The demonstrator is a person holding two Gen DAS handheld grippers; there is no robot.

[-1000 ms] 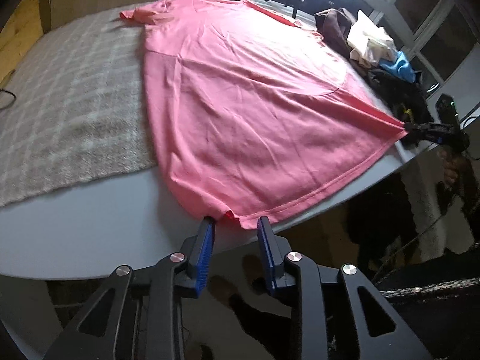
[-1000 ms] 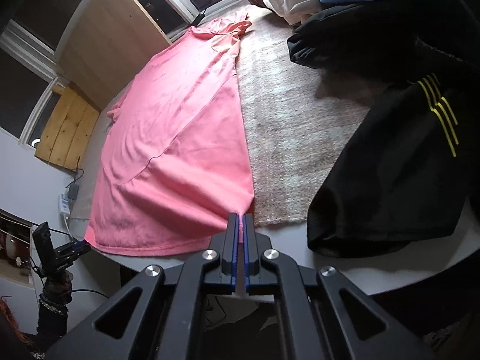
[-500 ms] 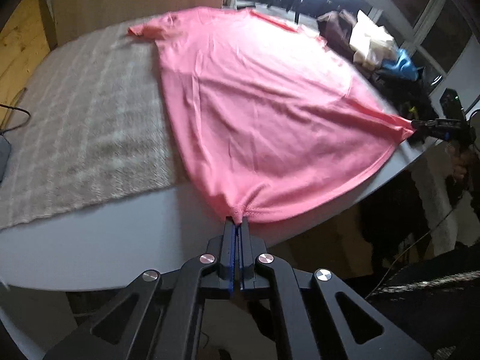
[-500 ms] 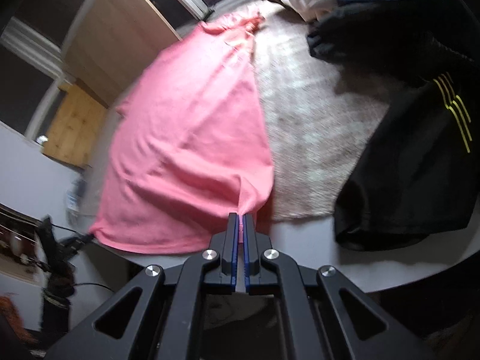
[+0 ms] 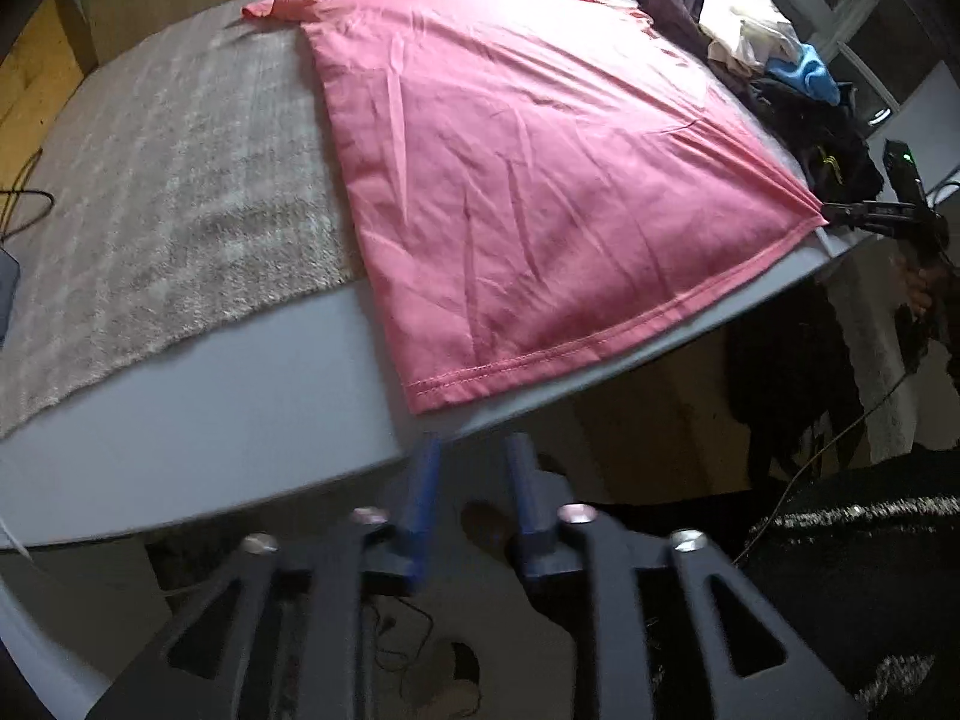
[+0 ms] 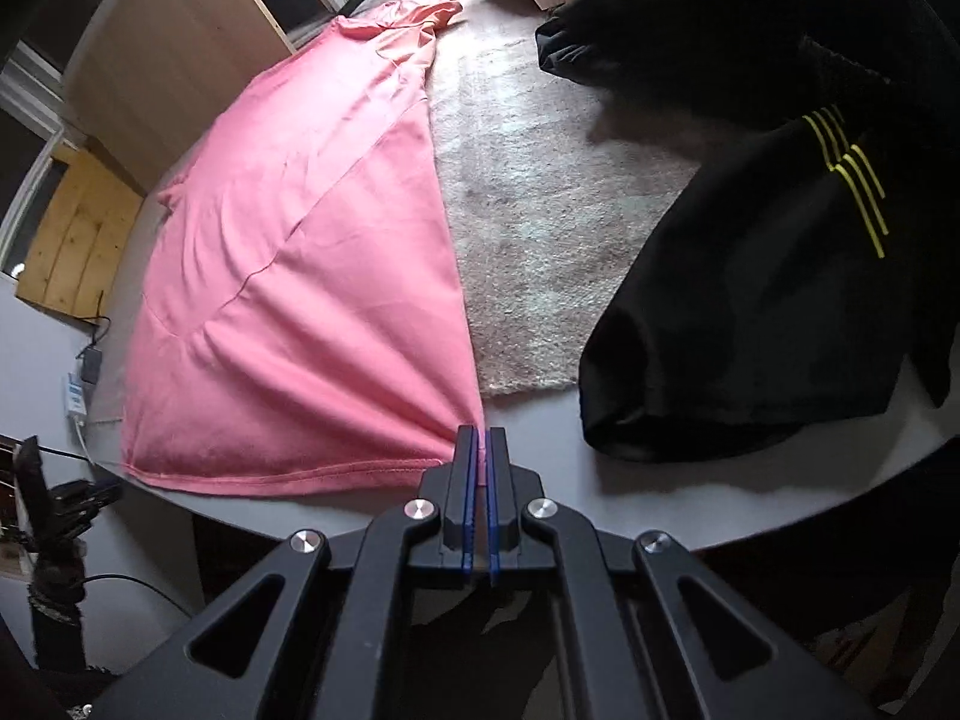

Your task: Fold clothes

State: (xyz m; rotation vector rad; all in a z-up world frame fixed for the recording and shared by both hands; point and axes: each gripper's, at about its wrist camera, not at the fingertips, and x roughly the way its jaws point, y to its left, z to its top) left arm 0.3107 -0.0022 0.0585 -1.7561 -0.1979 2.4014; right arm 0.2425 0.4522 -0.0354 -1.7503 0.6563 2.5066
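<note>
A pink T-shirt (image 5: 528, 180) lies spread flat across a grey table, its hem toward me. My left gripper (image 5: 471, 450) hangs open just off the table's near edge, a little below the shirt's near hem corner (image 5: 429, 396) and not touching it. My right gripper (image 6: 480, 444) is shut on the other hem corner of the pink T-shirt (image 6: 312, 276), which fans out in taut creases from the jaws. In the left wrist view the right gripper (image 5: 840, 213) shows at the shirt's far right corner.
A beige rug (image 5: 150, 180) covers the table (image 5: 240, 408) under and beside the shirt. A black garment with yellow stripes (image 6: 780, 300) lies right of the shirt. A pile of brown, white and blue clothes (image 5: 744, 42) sits at the back right. Cables hang at the left.
My left gripper was shut on the near hem corner half a second ago; it has opened and drawn back, leaving the corner flat on the table. The right gripper keeps its hold.
</note>
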